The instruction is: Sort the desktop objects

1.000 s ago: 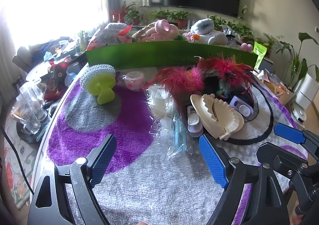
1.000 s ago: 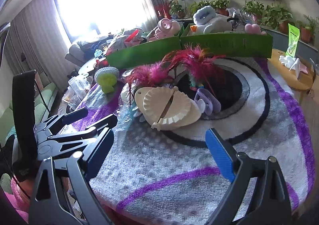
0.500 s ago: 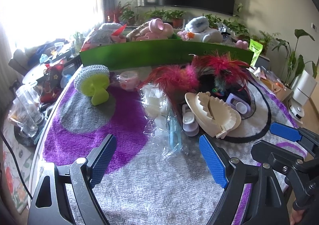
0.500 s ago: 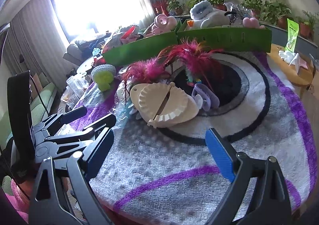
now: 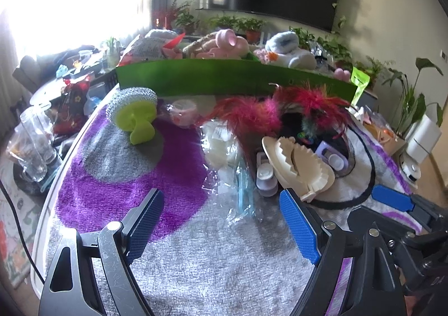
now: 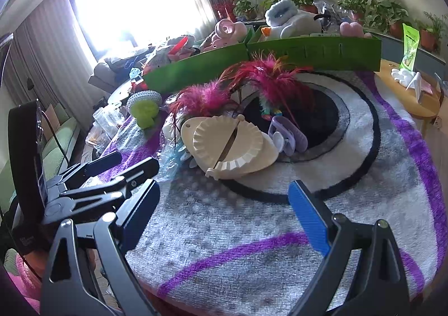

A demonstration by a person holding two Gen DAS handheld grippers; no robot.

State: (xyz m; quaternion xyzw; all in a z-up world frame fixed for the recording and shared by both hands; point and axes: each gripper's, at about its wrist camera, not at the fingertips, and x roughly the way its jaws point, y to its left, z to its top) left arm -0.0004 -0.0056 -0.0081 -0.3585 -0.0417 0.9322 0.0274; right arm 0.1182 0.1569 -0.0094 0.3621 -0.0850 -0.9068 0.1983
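Observation:
A pile lies mid-table on the rug: a cream dumpling press (image 5: 299, 167) (image 6: 232, 145), red-pink feathers (image 5: 280, 111) (image 6: 252, 86), a lilac plastic piece (image 5: 333, 155) (image 6: 288, 134), clear plastic bags with white items (image 5: 224, 148), and a lime-handled scrubber (image 5: 134, 111) (image 6: 145, 108). My left gripper (image 5: 221, 223) is open and empty, just short of the bags. My right gripper (image 6: 224, 218) is open and empty, in front of the press. Each gripper shows at the edge of the other's view.
Green bins (image 5: 224, 80) (image 6: 308, 52) with plush toys stand along the table's far edge. Glass cups (image 5: 28, 148) stand off the left side. A small wooden side table (image 6: 406, 92) is at the right. The rug (image 5: 210, 260) covers the table.
Both grippers have drifted slightly back and lower from the pile; the objects have not moved. Both stay open.

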